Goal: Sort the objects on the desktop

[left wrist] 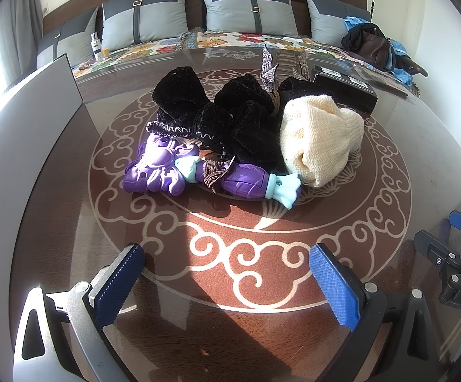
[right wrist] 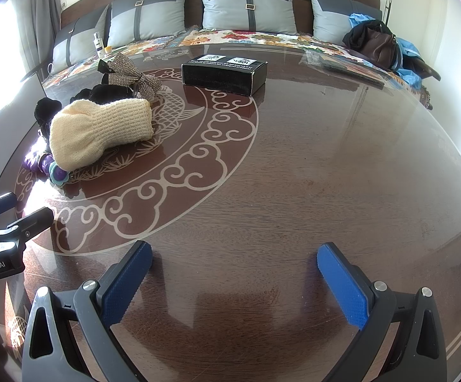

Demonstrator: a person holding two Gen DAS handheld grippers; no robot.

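A heap lies mid-table in the left wrist view: black velvet cloth pieces (left wrist: 205, 111), a cream knitted hat (left wrist: 321, 133), a purple and pale-blue plastic toy (left wrist: 198, 172) and a glittery grey bow (left wrist: 270, 63). My left gripper (left wrist: 227, 261) is open and empty, a short way in front of the toy. In the right wrist view the cream hat (right wrist: 103, 130), the bow (right wrist: 135, 74) and the toy's end (right wrist: 57, 172) lie at the left. My right gripper (right wrist: 235, 259) is open and empty over bare table.
A black box (right wrist: 224, 73) stands behind the heap, also in the left wrist view (left wrist: 345, 89). A glass-topped round table (right wrist: 325, 159) carries it all. A bench with grey cushions (left wrist: 249, 9), a bottle (left wrist: 96, 46) and a brown bag (right wrist: 376, 44) lies beyond.
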